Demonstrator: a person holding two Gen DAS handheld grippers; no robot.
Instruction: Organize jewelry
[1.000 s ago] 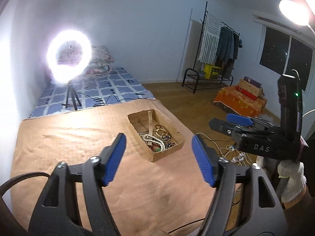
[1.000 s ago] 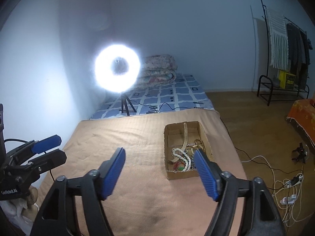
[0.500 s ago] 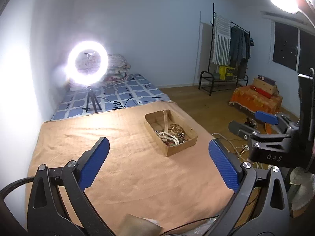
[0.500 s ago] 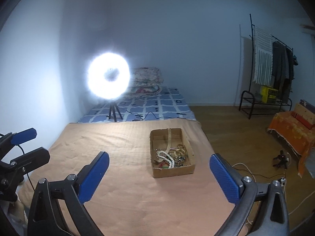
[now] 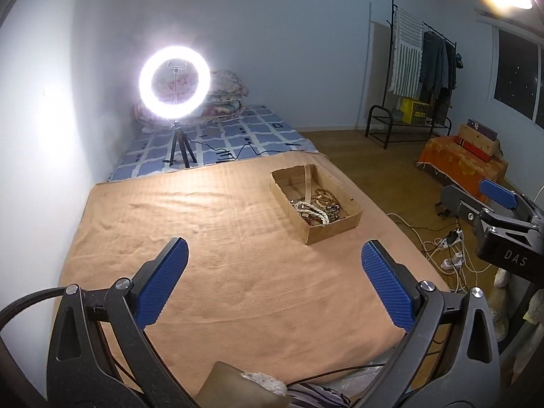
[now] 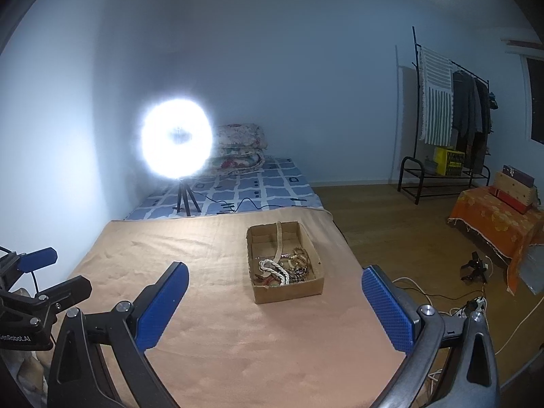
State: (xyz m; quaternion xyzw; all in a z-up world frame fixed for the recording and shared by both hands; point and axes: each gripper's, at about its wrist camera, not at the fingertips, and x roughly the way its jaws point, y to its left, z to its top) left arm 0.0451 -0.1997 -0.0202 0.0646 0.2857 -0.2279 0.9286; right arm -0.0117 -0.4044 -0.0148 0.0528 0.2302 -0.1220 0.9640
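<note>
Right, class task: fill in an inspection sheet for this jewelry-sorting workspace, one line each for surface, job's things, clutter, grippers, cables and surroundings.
Surface: tan blanket spread flat, lightly creased.
Job's things: cardboard box on the blanket's right side; tangled jewelry heaped in its near end, a pale strap leaning over its far wall.
Clutter: nothing seen on the blanket besides the box.
Grippers: left gripper and right gripper both wide open, empty, short of the box.
Cables: black cord from the ring light across the checked mattress; white cords on the floor.
Surroundings: clothes rack, orange-covered stand, dark window.
</note>
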